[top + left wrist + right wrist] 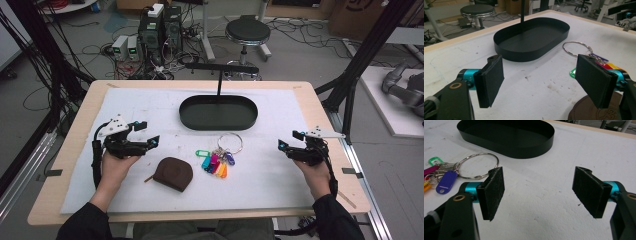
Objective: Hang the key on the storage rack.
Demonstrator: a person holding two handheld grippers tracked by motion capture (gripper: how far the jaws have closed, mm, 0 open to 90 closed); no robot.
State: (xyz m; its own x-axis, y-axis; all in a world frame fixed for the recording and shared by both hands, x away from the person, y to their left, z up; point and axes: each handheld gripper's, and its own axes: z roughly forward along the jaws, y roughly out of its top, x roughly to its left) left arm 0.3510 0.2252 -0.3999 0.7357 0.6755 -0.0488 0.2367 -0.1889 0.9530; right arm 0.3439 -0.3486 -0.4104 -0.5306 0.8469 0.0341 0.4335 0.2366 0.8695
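Note:
A black oval tray (pixel 218 112) sits at the middle back of the white mat, with a thin black post (pixel 219 82) rising behind it. In front of it lies a metal key ring with several coloured tags (pixel 220 159), and a brown pouch (pixel 173 173) lies to their left. My left gripper (pixel 148 133) hovers open left of the pouch, with nothing between its jaws. In the left gripper view, the left gripper (pixel 540 67) faces the tray (pixel 531 40), with the key ring (pixel 576 47) and the pouch (pixel 589 111) at the right. My right gripper (pixel 290 140) is open and empty right of the keys. In the right gripper view, the right gripper (pixel 540 185) has bare mat ahead, the key ring (pixel 477 165) at the left and the tray (pixel 506 135) beyond.
The white mat (pixel 280 180) covers a wooden table (pixel 75 150). A stool (pixel 247 32), computer boxes (pixel 160 27) and cables stand on the floor behind the table. Black frame posts (pixel 367 50) rise at the right.

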